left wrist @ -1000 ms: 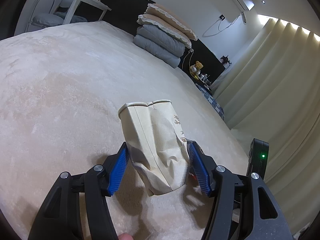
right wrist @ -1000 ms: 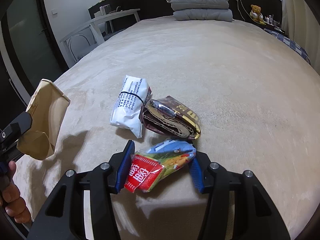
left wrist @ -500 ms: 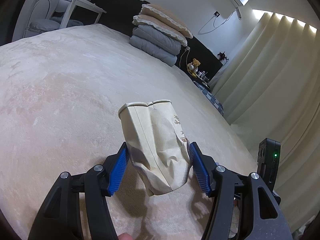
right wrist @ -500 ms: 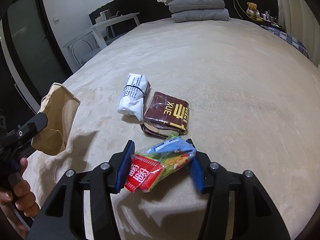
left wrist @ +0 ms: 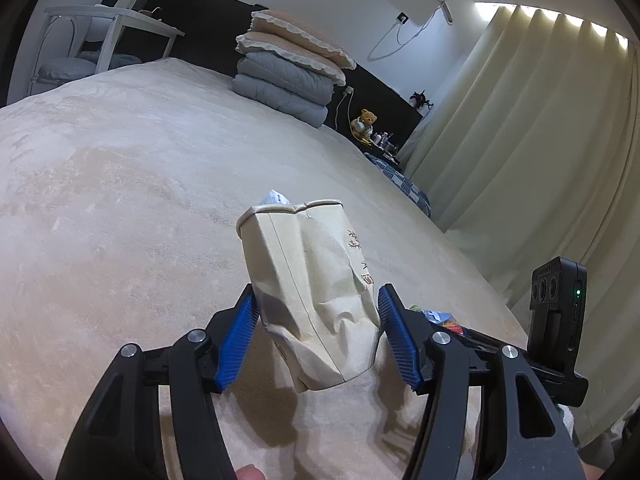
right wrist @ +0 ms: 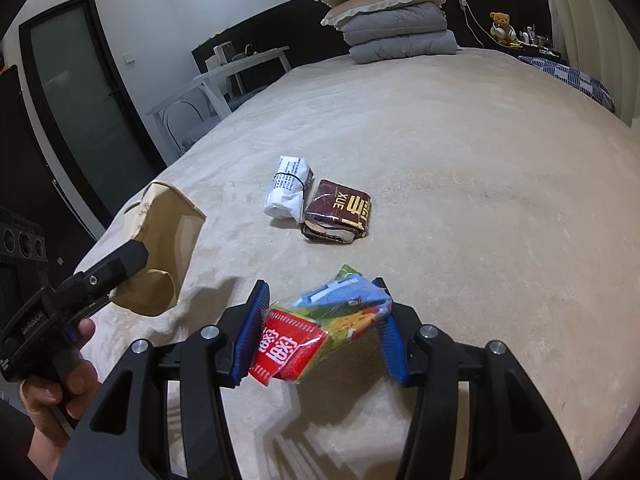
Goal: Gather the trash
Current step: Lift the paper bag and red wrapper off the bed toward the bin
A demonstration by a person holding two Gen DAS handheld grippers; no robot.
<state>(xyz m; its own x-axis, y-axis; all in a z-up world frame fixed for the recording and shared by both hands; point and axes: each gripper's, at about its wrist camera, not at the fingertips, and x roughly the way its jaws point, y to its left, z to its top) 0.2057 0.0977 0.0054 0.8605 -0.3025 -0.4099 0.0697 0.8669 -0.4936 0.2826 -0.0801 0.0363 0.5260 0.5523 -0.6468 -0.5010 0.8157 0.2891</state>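
Note:
My left gripper (left wrist: pixel 318 322) is shut on a crumpled beige paper cup (left wrist: pixel 312 284), held above the bed; the same paper cup (right wrist: pixel 164 248) shows at the left of the right wrist view, with a hand on the left gripper's handle. My right gripper (right wrist: pixel 320 326) is shut on a colourful red, blue and green snack wrapper (right wrist: pixel 320 328), lifted off the bed. A white rolled wrapper (right wrist: pixel 288 192) and a brown packet (right wrist: pixel 340 216) lie side by side on the beige bed (right wrist: pixel 480 200) beyond it. The white wrapper's tip (left wrist: pixel 276 198) peeks over the cup's rim.
Stacked pillows and folded quilts (right wrist: pixel 392 20) sit at the head of the bed. A white side table (right wrist: pixel 224 80) and a dark door (right wrist: pixel 80 100) are at the left. Curtains (left wrist: pixel 540 140) hang along the right, with a nightstand holding a teddy bear (left wrist: pixel 366 120).
Both grippers have drawn back from the bed's middle and risen a little with their loads; the white wrapper and brown packet now lie farther off. The left gripper and cup came closer to the right gripper.

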